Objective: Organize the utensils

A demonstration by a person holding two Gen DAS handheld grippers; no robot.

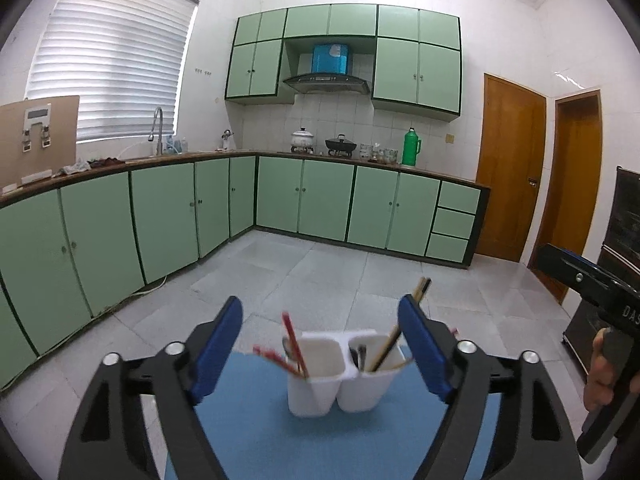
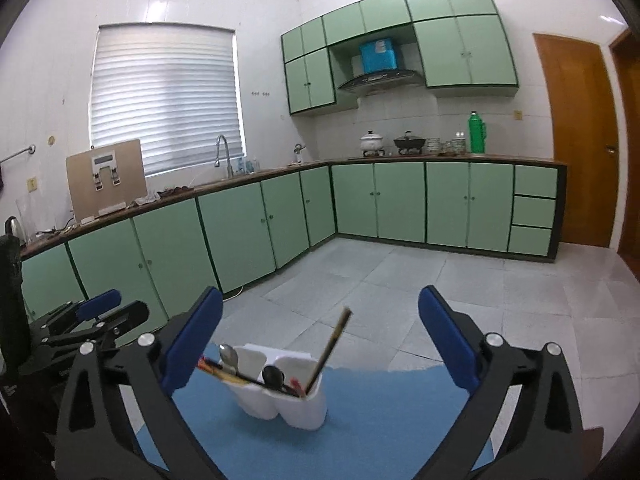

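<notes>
Both hand-held grippers are standing released with nothing between their pads: the left hand-held gripper [image 1: 320,344] and the right hand-held gripper [image 2: 320,340] are each framing the white two-cup holder [image 1: 344,384] without touching it. The holder is sitting on the blue mat [image 1: 248,432] near the far edge of the worktop. In one cup, red chopsticks [image 1: 294,344] are leaning up and to the left; in the other, dark chopsticks [image 1: 396,332] are slanting up and to the right, long axes steeply tilted. Spoons are standing in both cups. A careless brush against the tall sticks is likely to tip the light holder over the edge.
</notes>
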